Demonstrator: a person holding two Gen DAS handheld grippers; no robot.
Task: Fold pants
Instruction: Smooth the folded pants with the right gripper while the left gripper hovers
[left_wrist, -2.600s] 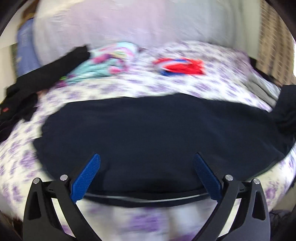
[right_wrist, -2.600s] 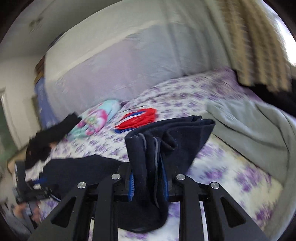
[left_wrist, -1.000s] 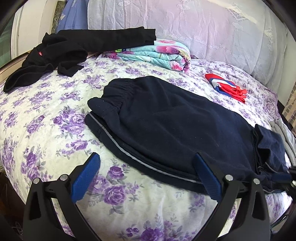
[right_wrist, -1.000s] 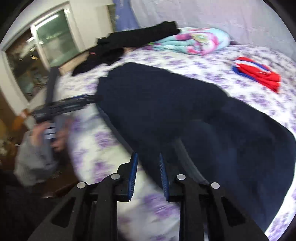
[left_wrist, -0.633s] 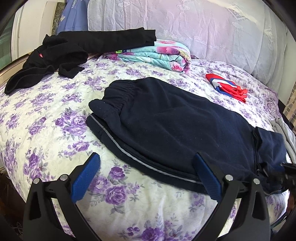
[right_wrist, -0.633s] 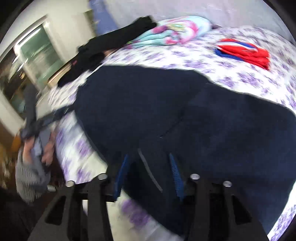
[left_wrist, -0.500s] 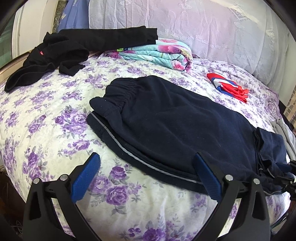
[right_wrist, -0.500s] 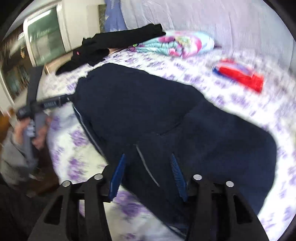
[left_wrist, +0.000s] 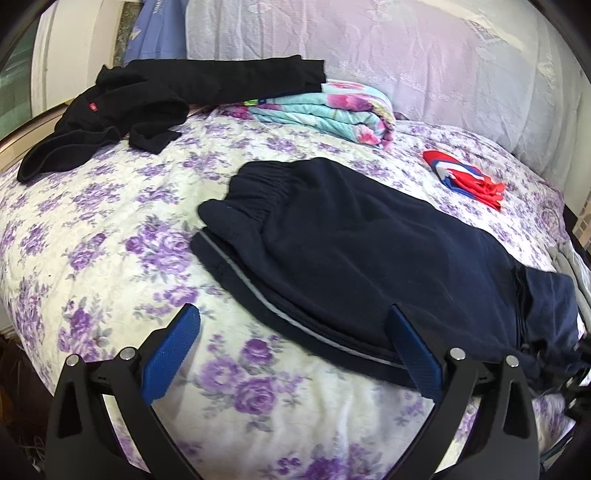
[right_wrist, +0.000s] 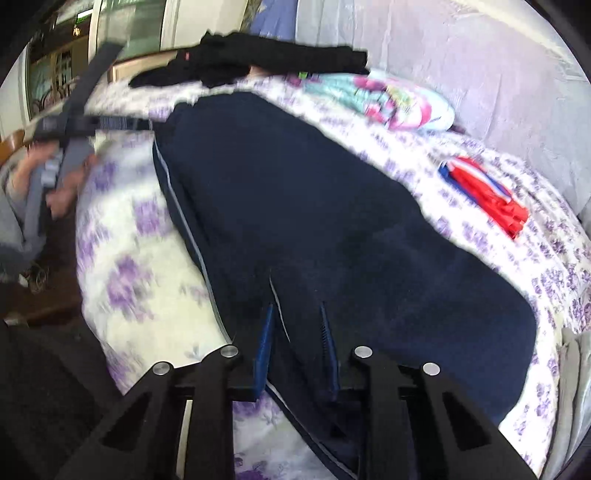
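Dark navy pants (left_wrist: 354, 254) with a grey side stripe lie flat on the flowered bedspread (left_wrist: 110, 221), waistband toward the left, leg ends toward the right. My left gripper (left_wrist: 295, 325) is wide open and empty, hovering near the pants' front edge. In the right wrist view the pants (right_wrist: 314, 206) stretch away from me. My right gripper (right_wrist: 295, 317) has its blue pads close together around the leg-end fabric with the stripe between them.
Black clothes (left_wrist: 155, 96) and a folded floral blanket (left_wrist: 332, 110) lie at the head of the bed by a pale pillow (left_wrist: 406, 55). A red and blue cloth (left_wrist: 465, 181) lies at the right. A grey garment (right_wrist: 576, 387) sits at the bed's right edge.
The right gripper opened at the leg ends, then narrowed onto the fabric there. The left gripper stayed open and hardly moved.
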